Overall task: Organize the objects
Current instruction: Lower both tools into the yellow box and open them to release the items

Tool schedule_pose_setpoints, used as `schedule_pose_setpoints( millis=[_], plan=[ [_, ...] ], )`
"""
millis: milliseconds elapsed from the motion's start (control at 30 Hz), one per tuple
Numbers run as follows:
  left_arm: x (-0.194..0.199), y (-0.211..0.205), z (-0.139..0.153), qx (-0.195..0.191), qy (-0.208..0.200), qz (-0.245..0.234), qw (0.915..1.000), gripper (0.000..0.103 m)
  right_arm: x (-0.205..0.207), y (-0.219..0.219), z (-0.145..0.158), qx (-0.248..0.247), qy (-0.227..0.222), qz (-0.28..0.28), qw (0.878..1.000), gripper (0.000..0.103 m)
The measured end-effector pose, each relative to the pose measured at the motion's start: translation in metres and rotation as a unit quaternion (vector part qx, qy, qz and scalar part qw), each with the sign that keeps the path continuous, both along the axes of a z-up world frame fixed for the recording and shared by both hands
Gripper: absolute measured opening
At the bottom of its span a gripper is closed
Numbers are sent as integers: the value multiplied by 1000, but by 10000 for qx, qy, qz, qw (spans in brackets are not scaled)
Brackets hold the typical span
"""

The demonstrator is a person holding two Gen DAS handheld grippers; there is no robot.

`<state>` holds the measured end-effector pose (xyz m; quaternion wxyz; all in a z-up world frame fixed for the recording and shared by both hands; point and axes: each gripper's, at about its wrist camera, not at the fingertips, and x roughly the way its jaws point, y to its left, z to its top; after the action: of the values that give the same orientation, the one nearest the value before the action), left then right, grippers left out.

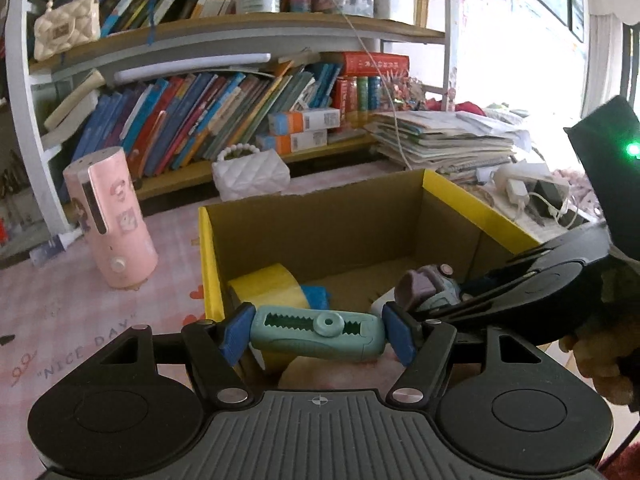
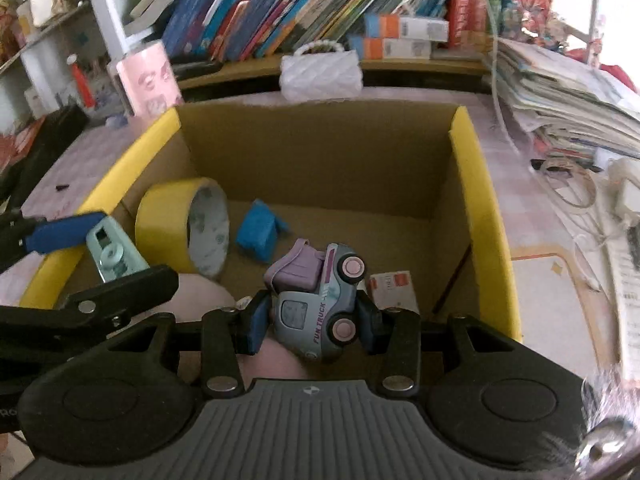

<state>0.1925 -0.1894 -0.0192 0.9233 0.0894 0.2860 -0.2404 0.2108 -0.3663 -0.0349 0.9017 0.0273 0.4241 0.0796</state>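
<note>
Two grabs going: your left gripper is clamped on the teal tool, your right gripper pinches the toy truck, both over the cardboard box.

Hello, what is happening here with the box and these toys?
A person is tidying small things into a cardboard box. The left gripper holds a mint-green toy piece at the box's edge; the right gripper holds a small toy truck over the inside. A yellow tape roll and a blue piece already lie in the box.
</note>
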Motion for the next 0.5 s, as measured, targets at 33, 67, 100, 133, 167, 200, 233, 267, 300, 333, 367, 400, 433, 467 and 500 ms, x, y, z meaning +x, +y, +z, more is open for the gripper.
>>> schedule_pose_setpoints(
  millis=[33, 67, 100, 133, 167, 200, 233, 267, 300, 333, 367, 400, 433, 467, 500],
  plan=[
    [0, 0, 0, -11, -8, 7, 10000, 69, 0, 0, -1, -7, 12, 32, 10000, 41],
    [-1, 0, 0, -28, -17, 19, 10000, 69, 1, 0, -1, 2, 17, 39, 10000, 41],
    [-1, 0, 0, -44, -29, 31, 10000, 69, 2, 0, -1, 17, 41, 52, 10000, 41],
    [-2, 0, 0, -52, -40, 37, 10000, 69, 2, 0, -1, 33, 51, 61, 10000, 41],
    [-3, 0, 0, -56, -55, 47, 10000, 69, 2, -1, -1, 42, 54, 68, 10000, 41],
    [-4, -1, -1, -59, -66, 59, 9999, 70, 1, -1, -1, 44, 51, 76, 9999, 41],
    [-5, 0, -1, -65, -74, 74, 9999, 70, 1, -1, -1, 47, 49, 83, 9999, 41],
    [-6, -1, 0, -75, -72, 93, 9999, 70, 1, -1, -1, 49, 48, 87, 9999, 41],
    [-6, 0, 1, -94, -56, 119, 9999, 70, 1, -1, -1, 51, 47, 83, 9999, 41],
    [-6, 0, 1, -111, -28, 144, 9998, 70, 1, -1, 0, 54, 38, 72, 10000, 42],
    [-6, 1, 3, -133, 10, 170, 9998, 71, 0, -1, 0, 58, 16, 57, 10000, 43],
    [-6, 2, 4, -172, 55, 209, 9996, 72, -1, 0, 1, 64, -4, 59, 10000, 44],
    [-7, 4, 5, -200, 68, 253, 9995, 74, -1, 0, 1, 72, -16, 66, 10000, 47],
    [-9, 6, 7, -257, 58, 283, 9993, 76, -2, -1, 1, 119, -32, 62, 9999, 50],
    [-11, 8, 9, -325, 52, 292, 9990, 79, -3, -1, 2, 176, -47, 49, 9998, 52]
  ],
)
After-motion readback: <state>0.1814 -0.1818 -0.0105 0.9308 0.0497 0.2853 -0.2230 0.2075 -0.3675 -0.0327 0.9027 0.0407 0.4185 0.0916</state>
